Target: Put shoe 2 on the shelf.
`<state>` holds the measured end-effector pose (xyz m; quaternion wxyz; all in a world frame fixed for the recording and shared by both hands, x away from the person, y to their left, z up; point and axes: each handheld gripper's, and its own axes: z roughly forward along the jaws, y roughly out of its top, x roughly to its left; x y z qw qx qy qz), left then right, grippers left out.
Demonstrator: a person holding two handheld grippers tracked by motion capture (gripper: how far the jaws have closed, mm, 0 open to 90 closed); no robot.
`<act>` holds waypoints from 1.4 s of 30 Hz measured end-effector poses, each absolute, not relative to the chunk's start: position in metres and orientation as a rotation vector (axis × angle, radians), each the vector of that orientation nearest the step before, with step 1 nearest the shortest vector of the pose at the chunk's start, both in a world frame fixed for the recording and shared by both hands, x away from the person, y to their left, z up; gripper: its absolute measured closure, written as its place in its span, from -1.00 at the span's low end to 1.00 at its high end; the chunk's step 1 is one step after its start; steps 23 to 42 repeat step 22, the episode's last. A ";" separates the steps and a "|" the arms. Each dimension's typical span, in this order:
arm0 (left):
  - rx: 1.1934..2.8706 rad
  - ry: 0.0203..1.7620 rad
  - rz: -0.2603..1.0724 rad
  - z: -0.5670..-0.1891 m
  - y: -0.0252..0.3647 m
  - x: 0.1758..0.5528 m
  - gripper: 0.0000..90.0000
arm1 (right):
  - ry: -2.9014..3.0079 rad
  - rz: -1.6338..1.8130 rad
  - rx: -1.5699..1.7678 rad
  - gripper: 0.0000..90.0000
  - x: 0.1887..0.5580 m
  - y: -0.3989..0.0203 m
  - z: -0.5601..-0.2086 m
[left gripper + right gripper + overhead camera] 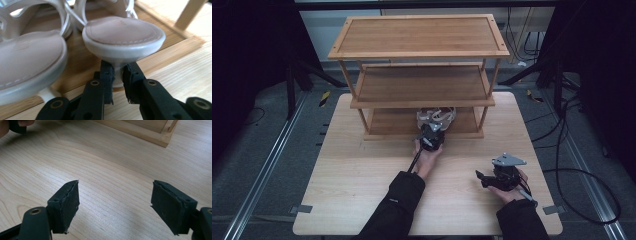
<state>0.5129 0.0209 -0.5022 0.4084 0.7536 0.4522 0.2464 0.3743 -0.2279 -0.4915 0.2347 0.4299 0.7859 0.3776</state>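
Observation:
A pair of white heeled sandals sits at the front of the bottom board of a wooden three-tier shelf. In the left gripper view, one sandal has its heel post between my jaws, and the left gripper is shut on it. The other sandal lies just beside it. From above, the left gripper sits at the shelf's front edge. The right gripper hovers open over the table at the near right, and in its own view the right gripper holds nothing.
The light wooden table carries the shelf at its far half. The shelf's middle and top boards are bare. A shelf base corner lies ahead of the right gripper. Cables and stand legs surround the table on the floor.

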 end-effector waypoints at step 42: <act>2.008 0.970 0.531 -0.461 0.159 0.404 -0.24 | 2.127 1.017 1.219 -0.58 0.374 -0.234 -0.490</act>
